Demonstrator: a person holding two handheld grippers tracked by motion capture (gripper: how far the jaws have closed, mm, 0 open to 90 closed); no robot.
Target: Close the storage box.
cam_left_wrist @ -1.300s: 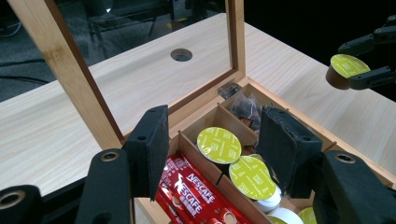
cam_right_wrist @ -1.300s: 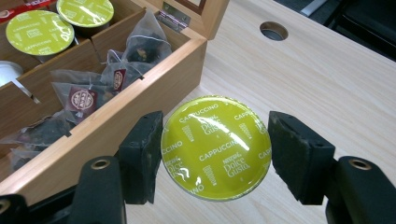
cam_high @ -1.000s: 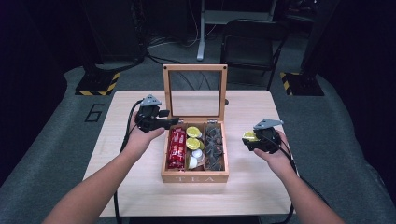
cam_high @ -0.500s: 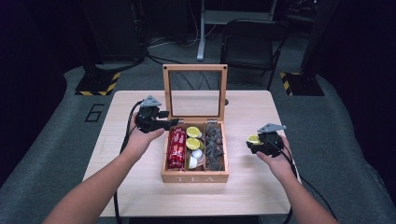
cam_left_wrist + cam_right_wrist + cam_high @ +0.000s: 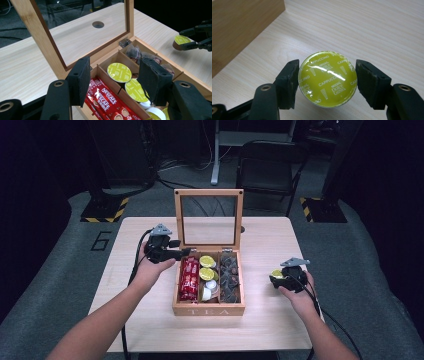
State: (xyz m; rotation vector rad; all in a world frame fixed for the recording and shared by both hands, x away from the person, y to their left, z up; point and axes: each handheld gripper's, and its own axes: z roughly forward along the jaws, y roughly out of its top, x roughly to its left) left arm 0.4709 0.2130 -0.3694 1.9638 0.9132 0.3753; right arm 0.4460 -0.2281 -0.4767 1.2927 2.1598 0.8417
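Observation:
An open wooden tea box (image 5: 208, 310) sits mid-table with its glass lid (image 5: 208, 192) upright. Its compartments hold red Nescafe sachets (image 5: 189, 272), green-lidded capsules (image 5: 207, 261), white capsules (image 5: 210, 287) and dark tea bags (image 5: 230, 272). My left gripper (image 5: 185, 252) hovers at the box's left rear corner, open, with nothing between its jaws (image 5: 113, 75); the sachets (image 5: 107, 96) and green capsules (image 5: 119, 72) lie below it. My right gripper (image 5: 276, 276) is low over the table to the right of the box, shut on a green cappuccino capsule (image 5: 327, 78) held by its rim between both pads.
The box's side wall (image 5: 237, 27) stands just left of the held capsule. The table has a round cable hole (image 5: 98, 24) behind the lid. A black chair (image 5: 270, 165) and a desk leg stand beyond the far edge. Bare tabletop (image 5: 280, 320) lies around the right hand.
My right hand has sunk toward the tabletop with the green capsule still in its jaws. The left hand and gripper have stayed where they were.

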